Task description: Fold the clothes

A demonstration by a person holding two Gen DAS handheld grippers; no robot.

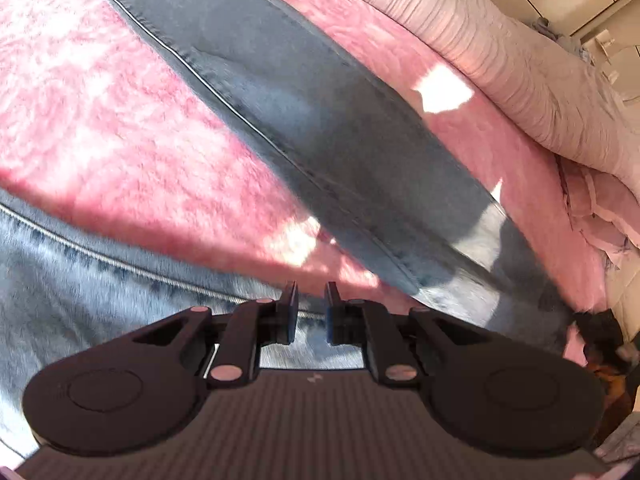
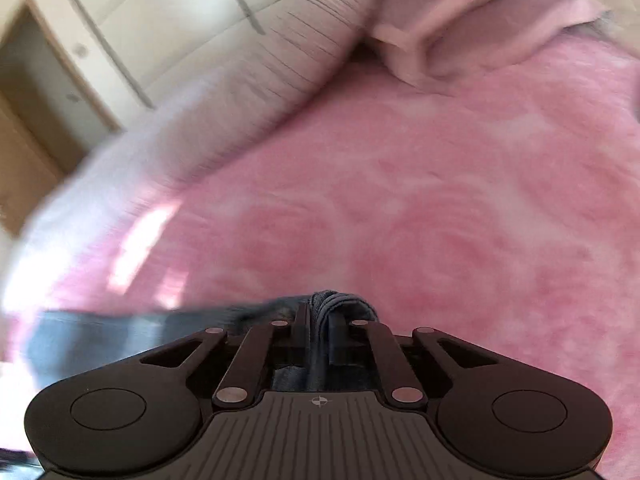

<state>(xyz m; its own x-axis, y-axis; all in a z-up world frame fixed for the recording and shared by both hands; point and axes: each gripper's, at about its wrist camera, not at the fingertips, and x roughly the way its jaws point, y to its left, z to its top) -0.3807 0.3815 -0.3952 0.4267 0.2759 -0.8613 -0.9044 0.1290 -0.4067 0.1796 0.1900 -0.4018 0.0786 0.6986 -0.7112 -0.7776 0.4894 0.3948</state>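
- The right gripper [image 2: 320, 316] pinched a bunched fold of blue jeans [image 2: 334, 300].
- Denim trailed left over the fluffy pink blanket [image 2: 440, 200].
- A pale pillow [image 2: 460, 12] lay beyond.

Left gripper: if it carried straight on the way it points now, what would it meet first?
Most likely the jeans right under the left gripper, with the pink blanket just beyond; depth is hard to judge in this blurred fisheye view.

Blue denim jeans [image 1: 304, 120] spread across pink fuzzy blanket, 1 leg stretched diagonally, hem bunched.
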